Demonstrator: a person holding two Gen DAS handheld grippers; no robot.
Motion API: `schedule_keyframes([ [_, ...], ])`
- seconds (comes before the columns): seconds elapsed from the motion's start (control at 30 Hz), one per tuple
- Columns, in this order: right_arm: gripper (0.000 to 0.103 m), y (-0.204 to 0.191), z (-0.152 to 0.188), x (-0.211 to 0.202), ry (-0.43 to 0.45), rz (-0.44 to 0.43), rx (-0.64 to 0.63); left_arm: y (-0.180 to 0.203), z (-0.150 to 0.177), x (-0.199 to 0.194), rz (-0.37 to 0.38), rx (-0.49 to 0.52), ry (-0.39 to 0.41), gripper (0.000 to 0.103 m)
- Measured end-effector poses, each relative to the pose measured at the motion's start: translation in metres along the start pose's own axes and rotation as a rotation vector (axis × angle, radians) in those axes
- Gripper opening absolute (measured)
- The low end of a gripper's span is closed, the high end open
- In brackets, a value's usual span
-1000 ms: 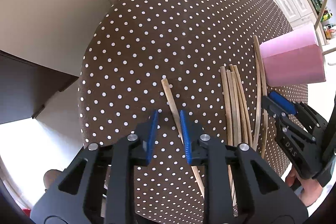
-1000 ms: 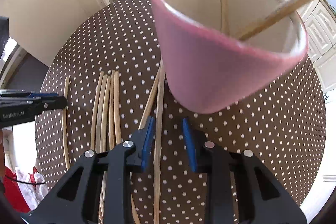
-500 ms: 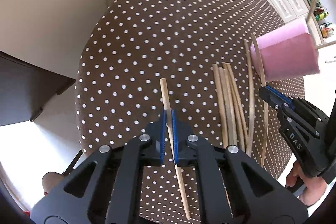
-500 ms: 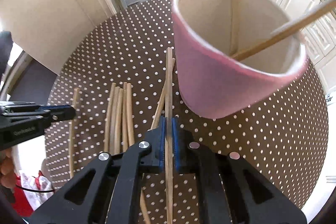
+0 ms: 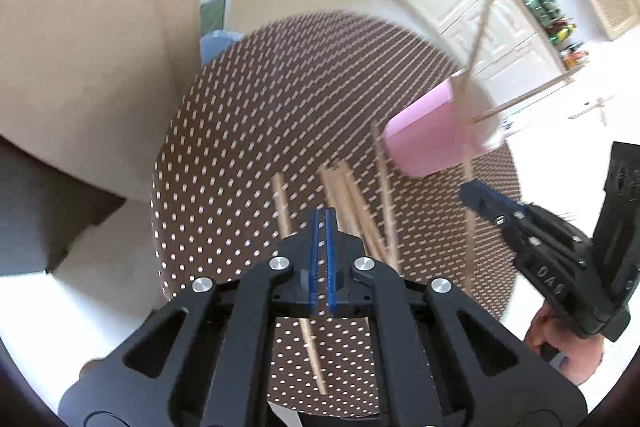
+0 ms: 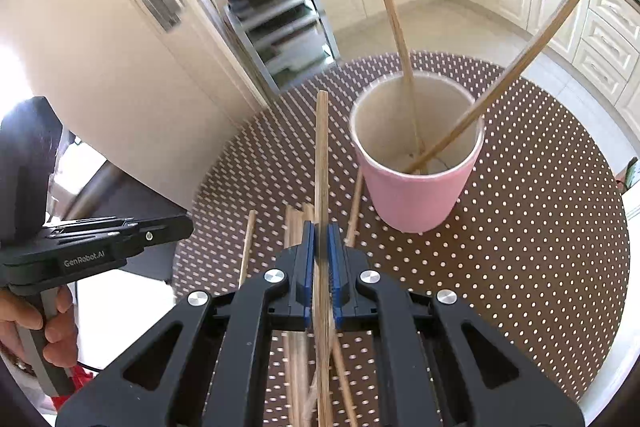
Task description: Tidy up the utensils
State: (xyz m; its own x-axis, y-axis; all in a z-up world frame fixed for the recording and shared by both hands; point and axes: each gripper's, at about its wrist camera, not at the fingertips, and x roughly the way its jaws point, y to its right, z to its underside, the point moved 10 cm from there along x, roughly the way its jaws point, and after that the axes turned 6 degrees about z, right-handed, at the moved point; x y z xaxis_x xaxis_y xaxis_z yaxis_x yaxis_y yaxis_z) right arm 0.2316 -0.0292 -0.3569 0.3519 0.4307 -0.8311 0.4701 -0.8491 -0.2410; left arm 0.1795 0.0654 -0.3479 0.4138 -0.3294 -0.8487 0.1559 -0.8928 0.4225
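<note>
Right gripper point(image 6: 320, 227) is clamped on a single chopstick point(image 6: 321, 155), the blue pads pressing it from both sides a good way back from its far tip, so a long length sticks out ahead of the jaws. That tip points past the left side of the pink cup point(image 6: 416, 195), which stands upright on the polka-dot table point(image 6: 520, 227) just right of the gripper's line. The cup already holds two chopsticks point(image 6: 400, 27) that lean out over its rim. To place this one well, I judge the gripper should swing right until one end of the stick is over the cup's open mouth, tip that end down into the gap between the two leaning sticks, and let go only once the end is well below the rim. A knock on the wall could shove or topple a cup this light. More loose chopsticks point(image 6: 296, 223) lie side by side on the table under the jaws. Left gripper point(image 5: 322, 217) is closed as well, but no stick shows between its pads. The lone chopstick point(image 5: 282, 205) seems to lie on the table beneath it, so that grasp probably needs redoing, with the pads squarely astride the stick.
</note>
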Motion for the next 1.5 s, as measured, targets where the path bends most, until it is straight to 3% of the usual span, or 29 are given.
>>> schedule_keyframes([
  [0.13, 0.006, 0.004, -0.004, -0.028, 0.035, -0.012, 0.008, 0.016, -0.003, -0.015, 0.010, 0.030, 0.016, 0.003],
  [0.33, 0.006, 0.013, 0.024, -0.027, -0.031, 0.038, 0.015, 0.001, 0.025, 0.006, -0.003, -0.020, -0.088, 0.004],
  [0.53, 0.006, 0.036, 0.071, -0.001, -0.182, 0.129, -0.016, -0.014, 0.048, 0.032, -0.073, -0.043, -0.163, 0.005],
  [0.73, 0.006, 0.064, 0.115, 0.011, -0.280, 0.149, 0.019, -0.023, 0.058, 0.056, -0.137, -0.045, -0.211, 0.005],
  [0.8, 0.007, 0.070, 0.119, 0.017, -0.299, 0.157, 0.022, -0.024, 0.061, 0.066, -0.145, -0.054, -0.223, 0.012],
  [0.87, 0.008, 0.074, 0.117, 0.022, -0.308, 0.157, 0.017, -0.025, 0.057, 0.071, -0.162, -0.060, -0.214, 0.050],
  [0.9, 0.008, 0.074, 0.115, 0.023, -0.311, 0.157, 0.015, -0.024, 0.053, 0.073, -0.165, -0.060, -0.203, 0.051],
  [1.2, 0.010, 0.077, 0.086, 0.036, -0.306, 0.154, -0.002, -0.029, 0.025, 0.094, -0.221, -0.056, -0.213, 0.050],
  [1.33, 0.010, 0.077, 0.070, 0.046, -0.315, 0.156, -0.006, -0.035, 0.018, 0.104, -0.226, -0.073, -0.239, 0.036],
  [1.5, 0.010, 0.074, 0.057, 0.056, -0.321, 0.157, -0.011, -0.040, 0.008, 0.113, -0.233, -0.084, -0.246, 0.035],
])
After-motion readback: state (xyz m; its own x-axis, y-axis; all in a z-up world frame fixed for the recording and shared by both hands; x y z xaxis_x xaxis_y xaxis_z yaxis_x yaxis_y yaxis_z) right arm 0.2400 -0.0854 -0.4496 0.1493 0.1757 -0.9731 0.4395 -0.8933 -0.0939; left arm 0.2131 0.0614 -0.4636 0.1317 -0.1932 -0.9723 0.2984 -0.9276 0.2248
